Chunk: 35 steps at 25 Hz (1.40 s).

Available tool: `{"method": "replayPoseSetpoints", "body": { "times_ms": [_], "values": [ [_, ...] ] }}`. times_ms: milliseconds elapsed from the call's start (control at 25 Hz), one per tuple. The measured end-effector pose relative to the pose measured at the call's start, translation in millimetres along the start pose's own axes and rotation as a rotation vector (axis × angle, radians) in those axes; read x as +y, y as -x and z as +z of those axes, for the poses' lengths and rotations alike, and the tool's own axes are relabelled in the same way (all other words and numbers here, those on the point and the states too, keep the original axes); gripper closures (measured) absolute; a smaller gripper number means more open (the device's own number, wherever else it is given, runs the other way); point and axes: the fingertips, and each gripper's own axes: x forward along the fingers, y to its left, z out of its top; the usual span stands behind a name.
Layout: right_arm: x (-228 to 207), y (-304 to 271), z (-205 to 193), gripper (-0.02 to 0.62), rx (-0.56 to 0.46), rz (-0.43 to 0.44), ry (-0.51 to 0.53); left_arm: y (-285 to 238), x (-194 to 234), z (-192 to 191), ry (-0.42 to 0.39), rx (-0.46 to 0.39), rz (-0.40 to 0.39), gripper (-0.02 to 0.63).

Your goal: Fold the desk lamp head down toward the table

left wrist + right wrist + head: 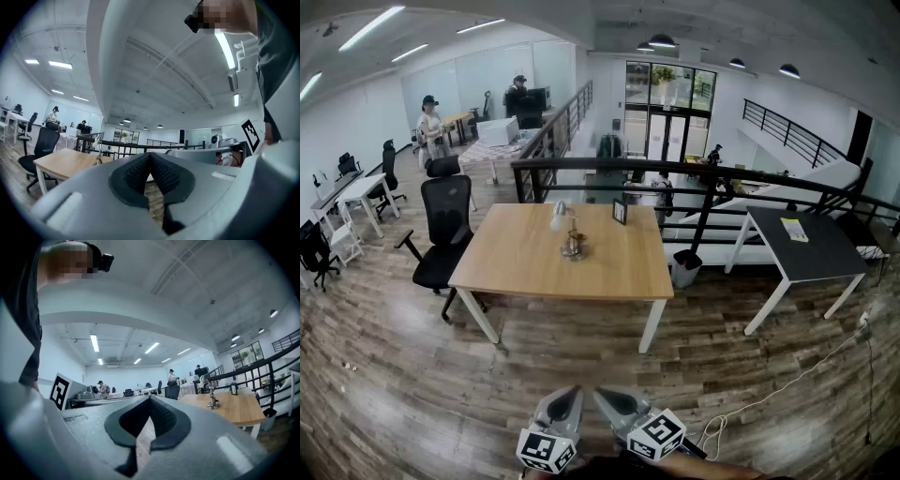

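The jaws on both grippers are shut tight with nothing between them, and the left gripper (150,156) and right gripper (150,400) sit side by side, low down by the person. The lamp (567,230) stands near the middle of the wooden table (516,267), well apart from the 2 grippers. Its white head is up, above its base.

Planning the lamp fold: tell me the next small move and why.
Probably step toward the wooden table: the desk lamp stands far off near its middle, head raised, while the left gripper and right gripper sit shut and empty close to the body.
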Motion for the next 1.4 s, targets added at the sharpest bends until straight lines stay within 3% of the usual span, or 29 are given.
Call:
{"method": "replayPoseSetpoints", "body": {
  "times_ms": [520,880,1160,1400],
  "values": [
    [2.1,-6.2,8.5,0.592,0.006,0.011,0.013,4.9,7.8,7.2,0.014,-0.015,0.029,0.604],
    [-22.6,-12.1,8.2,0.592,0.006,0.023,-0.020,-15.8,17.0,5.9,0.030,-0.018,0.061,0.604],
    [-72.0,-19.3,16.6,0.592,-0.003,0.024,-0.031,-66.6,24.3,-0.6,0.030,-0.014,0.057,0.604],
    [-142.6,-33.6,40.8,0.592,-0.010,0.050,-0.017,-145.3,32.7,8.9,0.014,-0.033,0.066,0.604]
  ]
}}
